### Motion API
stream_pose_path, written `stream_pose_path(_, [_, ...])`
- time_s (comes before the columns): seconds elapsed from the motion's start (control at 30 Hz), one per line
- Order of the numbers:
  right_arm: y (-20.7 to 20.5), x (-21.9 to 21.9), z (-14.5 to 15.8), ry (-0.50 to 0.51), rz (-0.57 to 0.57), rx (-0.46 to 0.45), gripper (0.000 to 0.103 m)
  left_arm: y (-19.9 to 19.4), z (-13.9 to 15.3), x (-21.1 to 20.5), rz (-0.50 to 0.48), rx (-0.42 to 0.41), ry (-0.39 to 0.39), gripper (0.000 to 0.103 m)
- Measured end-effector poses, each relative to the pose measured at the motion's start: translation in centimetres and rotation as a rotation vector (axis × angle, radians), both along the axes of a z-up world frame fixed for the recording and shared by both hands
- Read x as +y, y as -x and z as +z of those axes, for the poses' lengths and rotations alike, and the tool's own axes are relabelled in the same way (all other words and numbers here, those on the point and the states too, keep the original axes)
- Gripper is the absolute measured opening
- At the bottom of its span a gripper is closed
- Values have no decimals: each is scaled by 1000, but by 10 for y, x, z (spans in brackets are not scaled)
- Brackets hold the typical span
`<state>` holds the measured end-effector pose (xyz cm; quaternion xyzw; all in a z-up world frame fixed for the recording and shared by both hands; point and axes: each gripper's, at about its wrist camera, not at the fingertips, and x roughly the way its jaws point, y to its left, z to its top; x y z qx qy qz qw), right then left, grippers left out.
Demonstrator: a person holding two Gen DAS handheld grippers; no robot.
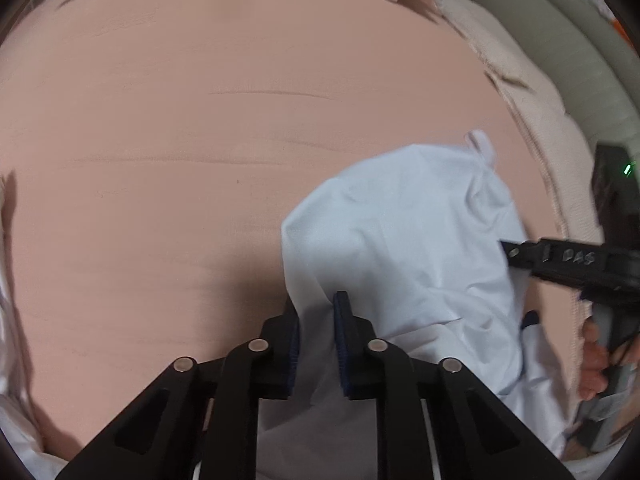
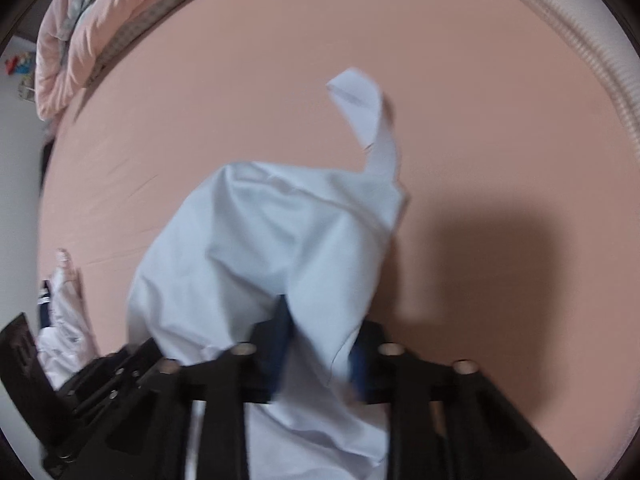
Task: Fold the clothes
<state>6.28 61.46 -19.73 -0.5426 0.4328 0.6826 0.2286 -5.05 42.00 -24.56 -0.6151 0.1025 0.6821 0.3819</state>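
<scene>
I am holding a pale blue garment bunched above the pink bed, left tool and right tool each clamping a fold of it. No neat fold is showing; folding looks unfinished.

A pink bed sheet spreads wide; a rumpled pink quilt, perhaps, lies at its far edge.

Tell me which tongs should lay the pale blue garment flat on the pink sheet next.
Neither alone. The left tongs and right tongs each have pale blue cotton garment between their pads, holding it up over the pink bed sheet. If one leads, probably the right: its strap end hangs free ahead.
</scene>
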Motion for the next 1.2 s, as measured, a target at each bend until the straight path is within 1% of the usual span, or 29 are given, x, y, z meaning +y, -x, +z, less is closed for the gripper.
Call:
stream_pose_path(0.03, [1, 2, 0, 5, -6, 7, 14, 2, 1, -1, 13, -21, -15, 9])
stream_pose_path(0.1, [4, 7, 4, 21, -13, 34, 10, 6, 6, -4, 31, -44, -51, 7])
stream_pose_path(0.2, [7, 15, 11, 45, -17, 81, 9, 11, 15, -7, 59, -78, -104, 5])
stream_pose_path(0.27, [11, 21, 21, 31, -3, 101, 9, 14, 20, -9, 78, -101, -140, 4])
stream_pose_path(0.3, [14, 24, 27, 22, 3, 116, 9, 16, 25, -9, 83, -103, -154, 4])
stream_pose_path(0.37, [19, 30, 38, 14, 6, 146, 9, 25, 40, -7, 71, -80, -166, 3])
stream_pose_path(0.43, [24, 38, 48, 7, 6, 175, 9, 38, 55, 4, 71, -80, -185, 3])
stream_pose_path(0.57, [27, 30, 53, 0, 3, 211, 9, 51, 65, -1, 102, -134, -250, 3])
stream_pose_path(0.63, [31, 30, 57, 4, -1, 230, 9, 55, 72, -9, 112, -144, -269, 3])
stream_pose_path(0.67, [22, 17, 55, 7, -7, 248, 9, 57, 76, -14, 115, -144, -276, 3])
stream_pose_path(0.7, [17, 13, 50, 13, -14, 268, 9, 59, 79, -17, 116, -146, -286, 3])
stream_pose_path(0.73, [18, 18, 52, 27, -24, 292, 9, 62, 84, -22, 121, -153, -303, 2])
stream_pose_path(0.8, [18, 13, 52, 76, -54, 346, 9, 69, 93, -38, 147, -187, -368, 2])
stream_pose_path(0.87, [6, -14, 62, 106, -76, 391, 9, 75, 103, -49, 167, -212, -411, 2])
stream_pose_path(0.9, [-4, -21, 69, 104, -82, 402, 9, 78, 109, -50, 165, -206, -415, 2])
stream_pose_path(1.03, [9, -23, 80, 68, -76, 430, 9, 80, 135, -52, 89, -125, -404, 2])
stream_pose_path(1.1, [-9, -21, 86, 74, -74, 457, 9, 80, 140, -52, 53, -109, -384, 2])
stream_pose_path(1.17, [-15, -27, 88, 63, -64, 458, 9, 83, 134, -49, 33, -92, -295, 4])
stream_pose_path(1.2, [-19, -31, 91, 50, -57, 452, 9, 84, 126, -48, 33, -86, -233, 6])
